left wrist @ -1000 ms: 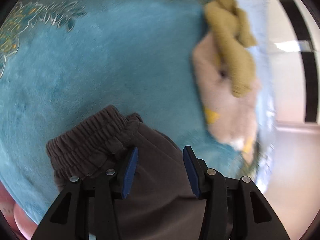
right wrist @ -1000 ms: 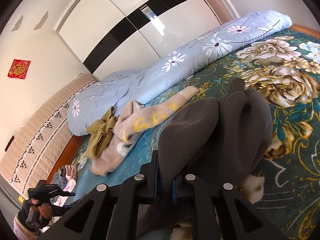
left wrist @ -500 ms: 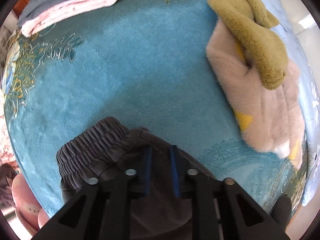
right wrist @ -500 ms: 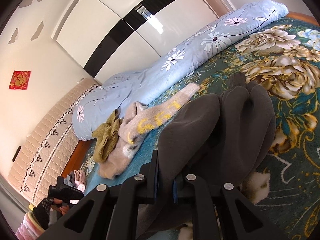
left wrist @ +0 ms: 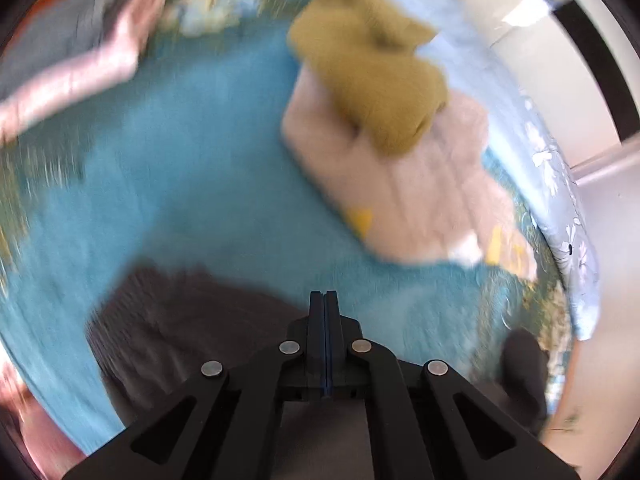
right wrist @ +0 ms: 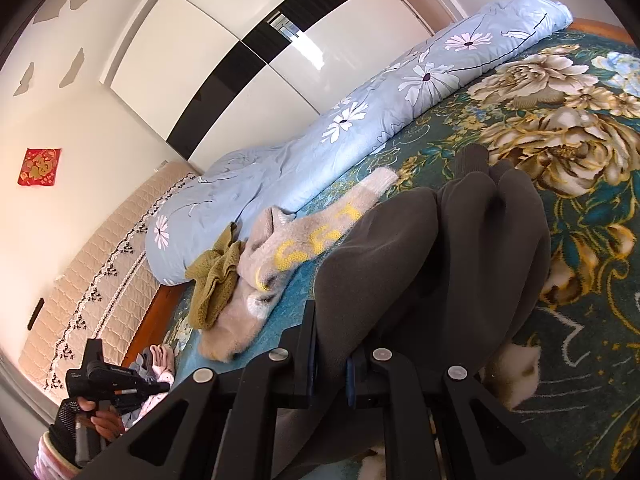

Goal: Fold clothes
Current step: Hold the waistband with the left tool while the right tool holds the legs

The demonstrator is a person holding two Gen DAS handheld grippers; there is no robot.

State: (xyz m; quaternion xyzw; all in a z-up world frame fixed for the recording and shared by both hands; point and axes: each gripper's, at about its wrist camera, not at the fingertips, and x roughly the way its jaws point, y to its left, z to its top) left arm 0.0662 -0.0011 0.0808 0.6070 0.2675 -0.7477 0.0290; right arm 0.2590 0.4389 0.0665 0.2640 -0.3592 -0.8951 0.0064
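- right hand-held gripper is clamped on a thick bunch of the dark grey pants, which drape over it in the lower middle of the right wrist view, so that pair is mid-fold, not finished
- left hand-held gripper has its jaws pressed together; whether any cloth is pinched between them, can't tell, the view is blurry. the pants' gathered end lies at lower left on the teal bedspread
- still waiting, i'd say: beige fuzzy sweater with an olive knit heaped on it, upper right
- a folded-looking pink and grey stack sits lower left
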